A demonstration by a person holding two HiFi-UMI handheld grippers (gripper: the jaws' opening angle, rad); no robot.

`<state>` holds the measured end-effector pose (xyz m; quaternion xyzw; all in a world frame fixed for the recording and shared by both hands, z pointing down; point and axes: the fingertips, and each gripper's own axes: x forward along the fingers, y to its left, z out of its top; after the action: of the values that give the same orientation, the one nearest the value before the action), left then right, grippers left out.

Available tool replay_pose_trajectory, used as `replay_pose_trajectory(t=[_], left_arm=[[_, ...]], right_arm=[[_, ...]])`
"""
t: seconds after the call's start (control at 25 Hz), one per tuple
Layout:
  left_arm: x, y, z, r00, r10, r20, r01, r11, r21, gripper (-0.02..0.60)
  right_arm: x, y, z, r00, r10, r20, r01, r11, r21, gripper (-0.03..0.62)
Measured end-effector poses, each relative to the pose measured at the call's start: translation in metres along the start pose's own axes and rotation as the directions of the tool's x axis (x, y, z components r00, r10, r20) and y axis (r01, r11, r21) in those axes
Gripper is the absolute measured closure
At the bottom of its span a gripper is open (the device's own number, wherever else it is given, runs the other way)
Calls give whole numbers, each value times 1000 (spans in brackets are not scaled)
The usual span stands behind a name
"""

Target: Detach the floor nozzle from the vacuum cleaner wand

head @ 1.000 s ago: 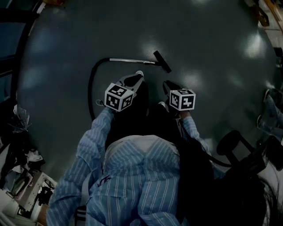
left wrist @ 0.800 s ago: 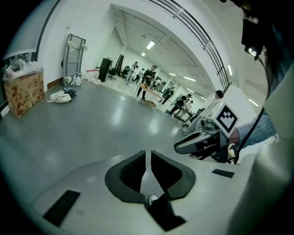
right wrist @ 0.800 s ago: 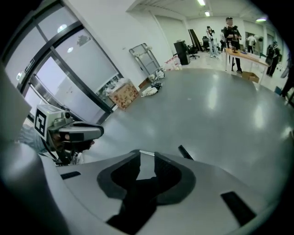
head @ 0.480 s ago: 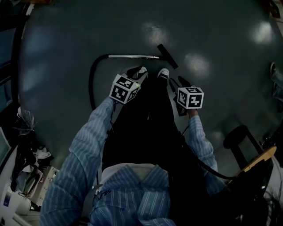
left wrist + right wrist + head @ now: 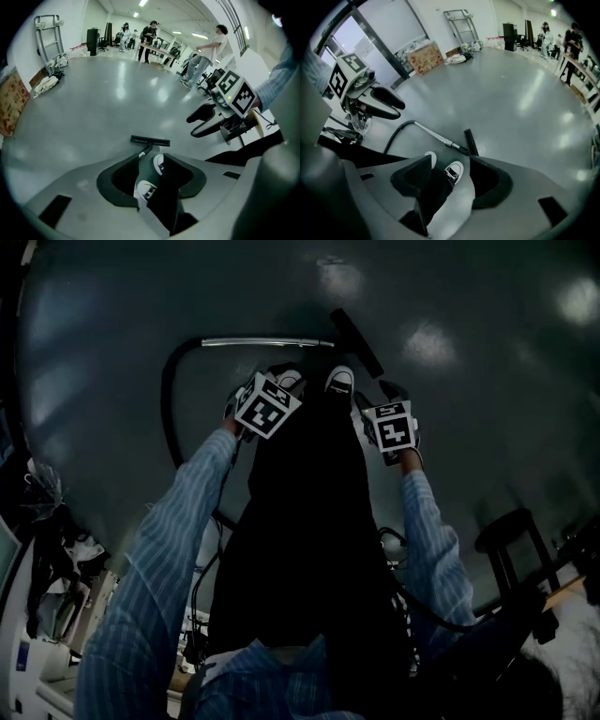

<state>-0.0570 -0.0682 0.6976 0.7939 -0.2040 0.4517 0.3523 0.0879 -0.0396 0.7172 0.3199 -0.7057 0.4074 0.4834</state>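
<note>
The vacuum's metal wand (image 5: 267, 342) lies on the grey floor with the black floor nozzle (image 5: 356, 341) joined to its right end and a black hose (image 5: 169, 399) curving off its left end. Both grippers hang over my shoes (image 5: 339, 381), short of the wand. My left gripper (image 5: 152, 172) has just been opening and stands open with nothing between its pads; the nozzle (image 5: 150, 140) lies ahead of it. My right gripper (image 5: 447, 176) has also just been opening and is wide open and empty, with the wand (image 5: 433, 135) and nozzle (image 5: 471, 142) just beyond its tips.
A black stool (image 5: 511, 540) stands at my right and clutter (image 5: 47, 549) at my left. Far off are people at tables (image 5: 150, 30), a hand trolley (image 5: 47, 33) and a cardboard box (image 5: 425, 57). Open floor surrounds the vacuum.
Both grippers have sunk down and forward toward my shoes and the wand as I bent over. The wand, nozzle and hose lie as before.
</note>
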Motion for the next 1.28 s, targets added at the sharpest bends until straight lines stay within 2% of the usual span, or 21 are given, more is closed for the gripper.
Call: replay_pose_trajectory(t=[0.12, 0.24, 0.4, 0.6, 0.76, 0.88, 0.96, 1.08, 1.16, 1.28], left_arm=[[55, 29, -2, 998, 50, -32, -48, 998, 49, 440], [105, 41, -15, 998, 32, -57, -24, 992, 127, 431], [173, 75, -42, 991, 40, -125, -7, 967, 254, 410], [254, 95, -87, 971, 75, -228, 15, 928, 373, 400], [287, 108, -110, 957, 101, -271, 16, 916, 401, 400], [313, 113, -118, 955, 126, -270, 5, 900, 436, 400], [327, 116, -121, 950, 145, -275, 4, 878, 479, 400], [334, 115, -123, 943, 163, -291, 24, 837, 546, 400], [336, 114, -125, 938, 165, -304, 37, 825, 563, 400], [338, 115, -125, 933, 154, -326, 57, 830, 555, 400]], right_arm=[[52, -29, -17, 999, -8, -31, 7, 1000, -14, 356], [94, -57, -29, 999, -43, -32, 43, 999, 7, 356], [162, -92, -30, 996, -88, -30, 88, 996, 16, 353], [230, -118, -54, 986, -125, -107, 111, 986, -121, 345], [262, -119, -65, 979, -155, -136, 128, 974, -188, 345], [277, -128, -65, 965, -238, -106, 206, 946, -248, 345], [286, -130, -64, 956, -278, -99, 237, 923, -303, 347], [296, -131, -67, 938, -318, -139, 248, 894, -372, 347], [297, -131, -68, 935, -305, -182, 227, 907, -356, 349], [296, -132, -67, 943, -265, -203, 196, 931, -307, 355]])
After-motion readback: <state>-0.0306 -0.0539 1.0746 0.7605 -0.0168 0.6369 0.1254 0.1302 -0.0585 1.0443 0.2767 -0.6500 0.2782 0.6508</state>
